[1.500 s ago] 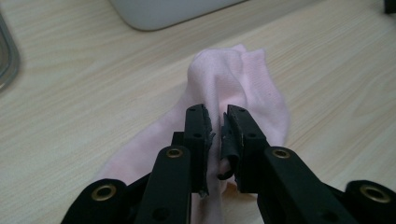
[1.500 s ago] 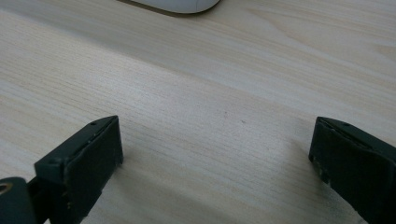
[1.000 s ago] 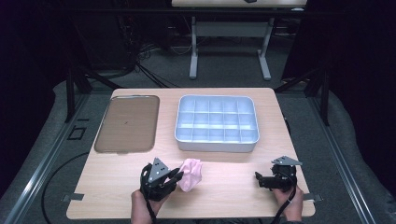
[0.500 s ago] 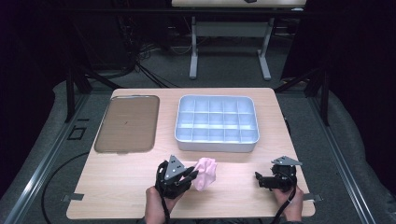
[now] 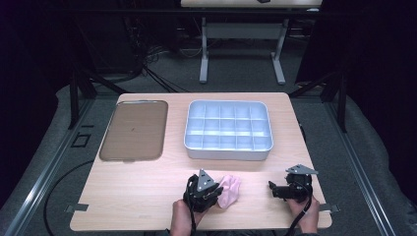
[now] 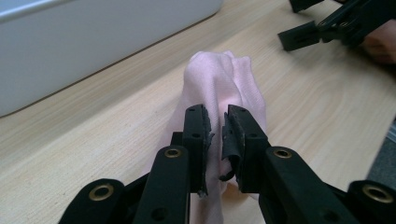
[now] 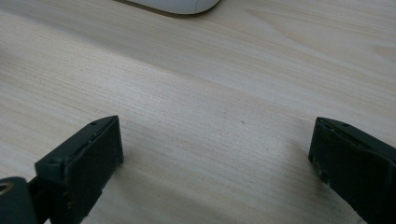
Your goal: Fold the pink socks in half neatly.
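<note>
Left gripper (image 5: 215,192) clamped on a crumpled pink cloth (image 5: 230,191), near the front edge of the wooden table (image 5: 147,196), a little right of centre. In the left gripper view (image 6: 217,122), both black jaws pinched close together with a fold of the pink fabric (image 6: 224,84) caught between the worn pads; rest of the cloth bunched ahead of the jaws and lying on the tabletop (image 6: 93,130). Grey three-cornered plate on top of the gripper, person's left hand (image 5: 182,216) below it at the table's front edge.

Right gripper (image 5: 271,189) released, holding nothing, low over the front right part of the table, well apart from the cloth. In the right gripper view (image 7: 217,144), jaws spread wide with bare wood grain (image 7: 210,93) between them. Right hand (image 5: 307,219) at the table's front right corner.

White compartment tray (image 5: 228,153) farther back, right of centre, with its near wall beyond the cloth and not touching it; in the left gripper view, its pale wall (image 6: 93,42) behind the cloth at upper left. Flat brown tray (image 5: 134,130) back left, just beside the white one. Other gripper (image 6: 336,23) at upper right of the left gripper view.
</note>
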The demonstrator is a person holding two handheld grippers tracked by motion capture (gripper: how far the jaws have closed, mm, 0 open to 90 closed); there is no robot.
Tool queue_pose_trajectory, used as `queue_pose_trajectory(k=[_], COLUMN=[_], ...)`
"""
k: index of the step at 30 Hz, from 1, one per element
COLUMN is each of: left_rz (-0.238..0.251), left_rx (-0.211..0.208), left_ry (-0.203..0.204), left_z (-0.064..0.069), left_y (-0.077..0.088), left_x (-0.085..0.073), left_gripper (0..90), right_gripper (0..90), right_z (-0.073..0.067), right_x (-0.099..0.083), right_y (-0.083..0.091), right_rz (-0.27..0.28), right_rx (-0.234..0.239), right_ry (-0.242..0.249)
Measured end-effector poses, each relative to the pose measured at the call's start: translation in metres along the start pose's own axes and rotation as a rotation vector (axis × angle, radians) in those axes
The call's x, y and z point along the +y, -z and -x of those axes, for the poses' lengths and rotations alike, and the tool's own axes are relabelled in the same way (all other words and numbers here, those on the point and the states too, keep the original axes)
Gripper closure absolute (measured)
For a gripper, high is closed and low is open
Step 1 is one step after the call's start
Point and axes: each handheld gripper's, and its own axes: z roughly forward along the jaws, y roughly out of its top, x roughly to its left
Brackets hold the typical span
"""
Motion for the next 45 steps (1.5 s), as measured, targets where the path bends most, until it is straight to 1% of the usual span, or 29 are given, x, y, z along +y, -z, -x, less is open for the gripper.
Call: queue_pose_trajectory(k=[1, 3, 4, 5, 6, 7, 9, 10, 11, 12, 14, 15, 19, 20, 23, 24, 27, 29, 32, 35, 39, 40, 42, 44, 45], left_rz=[-0.003, -0.010, -0.012, -0.010, -0.013, -0.020, -0.032, -0.039, -0.037, -0.029, -0.011, -0.001, 0.018, 0.025, 0.026, 0.023, 0.020, 0.017, 0.023, 0.029, 0.022, 0.017, 0.018, 0.012, 0.014], left_rx=[0.006, 0.013, 0.026, 0.039, 0.043, 0.064, 0.097, 0.109, 0.112, 0.109, 0.104, 0.105, 0.075, 0.063, 0.053, 0.050, 0.061, 0.071, 0.084, 0.089, 0.075, 0.076, 0.071, 0.073, 0.072], left_ry=[-0.001, 0.017, 0.017, 0.025, 0.045, 0.055, 0.072, 0.073, 0.079, 0.078, 0.067, 0.070, 0.066, 0.068, 0.059, 0.068, 0.076, 0.093, 0.110, 0.126, 0.124, 0.116, 0.122, 0.124, 0.126], left_z=[-0.001, -0.001, -0.001, -0.001, -0.002, -0.002, -0.001, -0.001, -0.001, -0.001, -0.003, -0.004, -0.016, -0.019, -0.026, -0.028, -0.036, -0.042, -0.051, -0.059, -0.063, -0.064, -0.065, -0.067, -0.067], left_y=[-0.002, -0.007, -0.009, -0.011, -0.013, -0.016, -0.019, -0.020, -0.020, -0.019, -0.014, -0.011, 0.001, 0.005, 0.013, 0.015, 0.021, 0.025, 0.032, 0.037, 0.040, 0.041, 0.043, 0.044, 0.045], left_x=[-0.001, -0.003, -0.004, -0.005, -0.007, -0.009, -0.010, -0.010, -0.010, -0.010, -0.009, -0.009, -0.009, -0.011, -0.019, -0.022, -0.032, -0.037, -0.044, -0.048, -0.052, -0.053, -0.056, -0.058, -0.059], left_gripper=[77.4, 76.9, 76.1, 74.7, 72.4, 67.3, 53.6, 48.4, 43.0, 39.9, 36.0, 33.1, 21.8, 20.2, 16.0, 15.3, 14.0, 12.7, 10.7, 8.2, 5.9, 4.9, 3.1, 2.5, 2.1], right_gripper=[2.2, 2.2, 2.2, 2.2, 2.2, 2.3, 2.5, 2.6, 2.6, 2.6, 2.6, 2.6, 2.6, 3.2, 7.1, 7.6, 7.9, 7.9, 7.7, 7.5, 7.0, 7.0, 5.4, 5.2, 5.2], right_z=[0.000, 0.000, 0.000, 0.000, 0.000, 0.000, 0.000, 0.000, 0.000, 0.000, 0.000, 0.000, 0.000, 0.000, 0.001, 0.001, 0.000, 0.001, 0.001, 0.000, 0.001, 0.001, 0.001, -0.001, -0.004], right_x=[0.000, 0.000, 0.000, 0.000, 0.000, 0.000, 0.000, 0.000, 0.000, 0.000, 0.000, 0.000, 0.000, 0.000, 0.000, 0.000, 0.000, 0.000, 0.000, 0.000, 0.000, 0.000, 0.000, -0.001, -0.002], right_y=[0.000, 0.000, 0.000, 0.000, 0.000, 0.000, 0.000, 0.000, 0.000, 0.000, 0.000, 0.000, 0.000, 0.000, 0.001, 0.001, 0.001, 0.001, 0.002, 0.002, 0.003, 0.003, 0.004, 0.006, 0.007], right_rz=[0.000, 0.000, 0.000, 0.000, 0.000, 0.000, -0.001, 0.000, -0.001, -0.001, -0.001, 0.000, -0.001, -0.001, 0.005, 0.007, 0.010, 0.006, 0.003, 0.003, 0.000, 0.001, -0.002, -0.001, 0.009], right_rx=[0.000, 0.000, 0.000, 0.000, 0.000, 0.000, 0.004, 0.004, 0.004, 0.005, 0.005, 0.004, 0.005, 0.005, 0.009, 0.011, 0.012, 0.014, 0.019, 0.025, 0.034, 0.035, 0.042, 0.056, 0.060], right_ry=[0.000, 0.000, 0.000, 0.000, 0.000, 0.000, 0.001, 0.001, 0.001, 0.001, 0.001, 0.001, 0.000, 0.000, 0.003, 0.002, 0.006, 0.005, 0.007, 0.010, 0.012, 0.001, -0.013, -0.010, -0.017])
